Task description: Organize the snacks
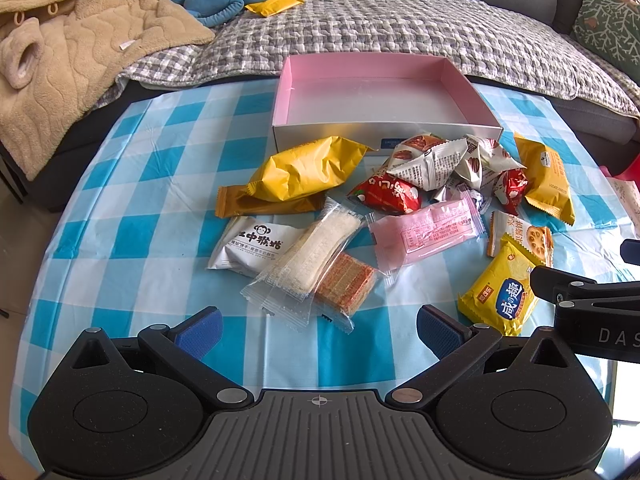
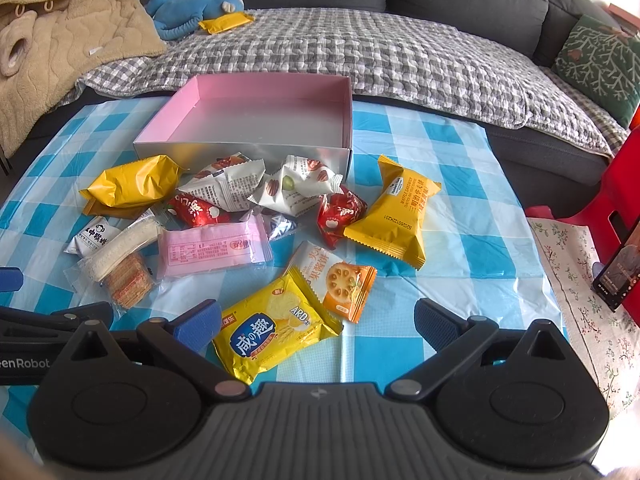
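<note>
Snacks: two red packets, one pink box; left tool, right tool both released.

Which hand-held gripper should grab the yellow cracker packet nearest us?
Right. The right hand-held gripper is open with the yellow cracker packet already between its fingers; the left hand-held gripper faces the clear-wrapped wafers instead.

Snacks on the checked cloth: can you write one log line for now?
pink-lined cardboard box: empty | wrapped snacks: loose on the blue checked cloth | left hand-held gripper: open | right hand-held gripper: open, over yellow cracker packet
</note>
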`<action>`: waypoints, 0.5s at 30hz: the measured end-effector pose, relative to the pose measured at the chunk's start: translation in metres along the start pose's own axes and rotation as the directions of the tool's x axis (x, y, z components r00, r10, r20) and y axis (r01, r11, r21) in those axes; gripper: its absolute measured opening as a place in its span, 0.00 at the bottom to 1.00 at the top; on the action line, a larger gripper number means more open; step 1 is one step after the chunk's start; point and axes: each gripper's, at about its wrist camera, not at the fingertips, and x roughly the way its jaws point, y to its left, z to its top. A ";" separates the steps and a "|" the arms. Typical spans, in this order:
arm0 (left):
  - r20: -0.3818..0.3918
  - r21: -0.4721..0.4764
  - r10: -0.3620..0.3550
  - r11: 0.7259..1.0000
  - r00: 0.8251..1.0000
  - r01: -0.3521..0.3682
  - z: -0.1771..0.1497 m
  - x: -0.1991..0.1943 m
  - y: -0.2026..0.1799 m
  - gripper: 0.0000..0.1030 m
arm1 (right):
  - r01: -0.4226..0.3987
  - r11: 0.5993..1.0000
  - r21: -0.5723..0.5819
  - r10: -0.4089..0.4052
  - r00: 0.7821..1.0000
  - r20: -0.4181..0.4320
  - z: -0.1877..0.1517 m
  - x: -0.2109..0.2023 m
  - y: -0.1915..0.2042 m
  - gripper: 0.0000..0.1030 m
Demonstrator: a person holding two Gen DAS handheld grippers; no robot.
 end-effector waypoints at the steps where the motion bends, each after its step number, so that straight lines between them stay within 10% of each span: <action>1: 0.000 0.000 0.000 1.000 1.000 0.000 0.000 0.000 0.000 1.00 | 0.000 1.000 0.000 0.000 1.000 0.000 0.000 0.000 0.000 1.00; 15: 0.007 0.033 0.045 0.998 0.999 -0.045 0.001 0.006 0.000 1.00 | -0.028 1.000 0.008 0.028 0.999 -0.037 0.005 0.007 -0.003 1.00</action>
